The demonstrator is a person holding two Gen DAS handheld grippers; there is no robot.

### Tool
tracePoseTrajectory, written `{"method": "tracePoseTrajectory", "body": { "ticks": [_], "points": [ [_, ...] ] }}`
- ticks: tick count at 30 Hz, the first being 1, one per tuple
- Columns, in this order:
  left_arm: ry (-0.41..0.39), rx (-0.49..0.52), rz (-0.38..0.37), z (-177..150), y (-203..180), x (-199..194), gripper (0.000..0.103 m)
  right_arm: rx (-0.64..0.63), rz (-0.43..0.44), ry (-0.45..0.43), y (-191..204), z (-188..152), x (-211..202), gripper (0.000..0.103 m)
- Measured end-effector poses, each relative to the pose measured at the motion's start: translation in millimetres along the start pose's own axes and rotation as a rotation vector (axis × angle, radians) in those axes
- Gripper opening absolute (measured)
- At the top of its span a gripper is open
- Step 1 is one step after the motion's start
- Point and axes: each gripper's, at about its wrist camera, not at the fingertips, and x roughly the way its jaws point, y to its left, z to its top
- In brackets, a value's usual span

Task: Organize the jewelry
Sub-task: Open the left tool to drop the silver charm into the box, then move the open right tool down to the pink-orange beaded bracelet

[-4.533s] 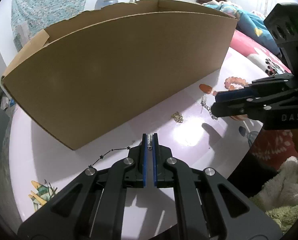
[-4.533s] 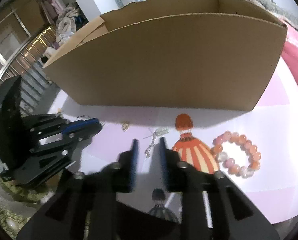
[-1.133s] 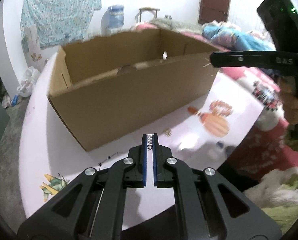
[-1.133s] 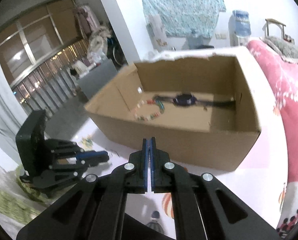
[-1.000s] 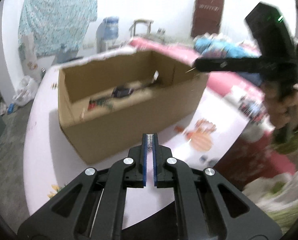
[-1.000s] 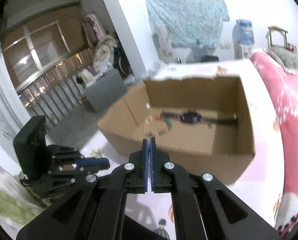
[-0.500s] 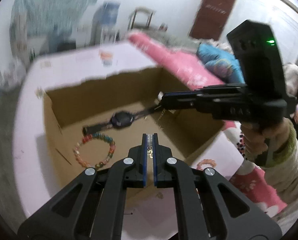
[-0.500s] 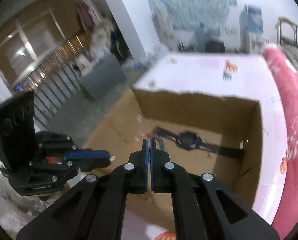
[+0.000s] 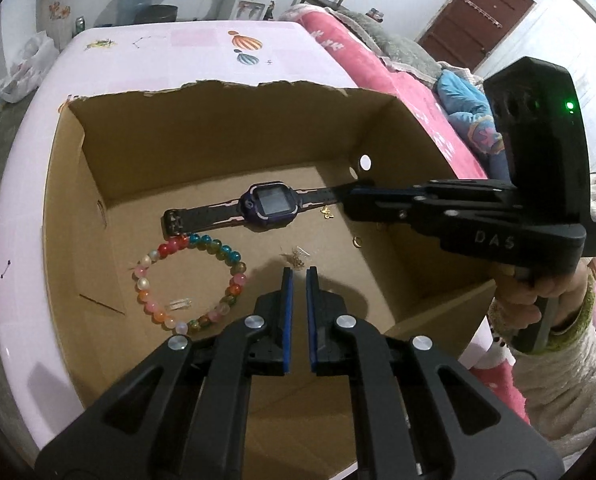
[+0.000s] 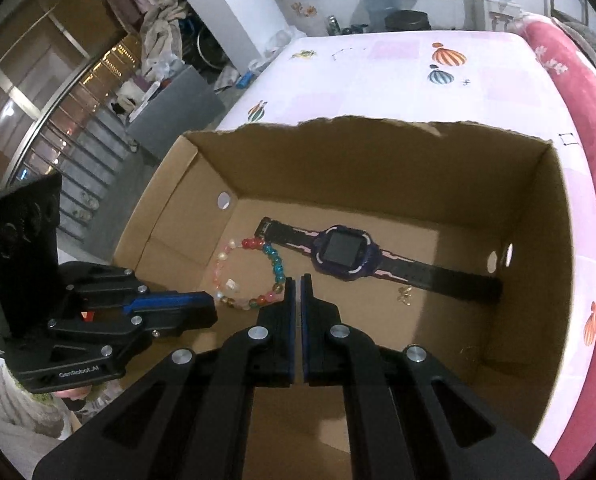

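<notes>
My left gripper (image 9: pixel 298 276) and right gripper (image 10: pixel 297 280): both closed, empty, above box (image 9: pixel 218 132). Ahead: watch (image 9: pixel 272 201); beaded bracelet (image 9: pixel 234 284) left.

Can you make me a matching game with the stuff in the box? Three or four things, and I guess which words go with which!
Things:
1. watch
2. bead bracelet
3. cardboard box
4. small charm

Words:
A. brown, with a torn top edge
B. gold, lying just beside the dark strap
C. many colours, laid in a ring
D. purple case with a dark screen

Pairs: 1-D, 2-C, 3-A, 4-B
</notes>
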Motion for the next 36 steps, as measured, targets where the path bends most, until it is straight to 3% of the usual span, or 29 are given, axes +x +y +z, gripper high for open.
{"method": "tracePoseTrajectory", "body": {
  "ticks": [8,9,11,15,20,26,31,36],
  "points": [
    [-0.043,-0.032,-0.018,2,5,-13,0.007,0.030,-0.012,-0.027,-5,-1,-12,0.004],
    [-0.055,-0.039,-0.015,1,6,-18,0.009,0.034,-0.014,-0.034,-5,-1,-15,0.006],
    [-0.079,-0.045,-0.009,-1,8,-28,0.016,0.041,-0.019,-0.055,-5,-3,-22,0.026],
    [-0.122,-0.036,0.013,-7,8,-49,0.021,0.037,-0.026,-0.114,0,-10,-46,0.031],
    [-0.200,-0.005,0.060,-25,0,-83,0.040,0.030,-0.008,-0.215,11,-25,-86,0.047],
    [-0.292,0.052,0.120,-64,-14,-124,0.065,-0.012,0.013,-0.345,33,-66,-136,0.063],
    [-0.281,0.066,0.116,-101,-18,-134,0.076,-0.014,0.052,-0.379,45,-112,-147,0.068],
    [-0.202,0.055,0.138,-132,-19,-109,0.079,0.001,-0.016,-0.326,52,-153,-122,0.069]
  ]
}}
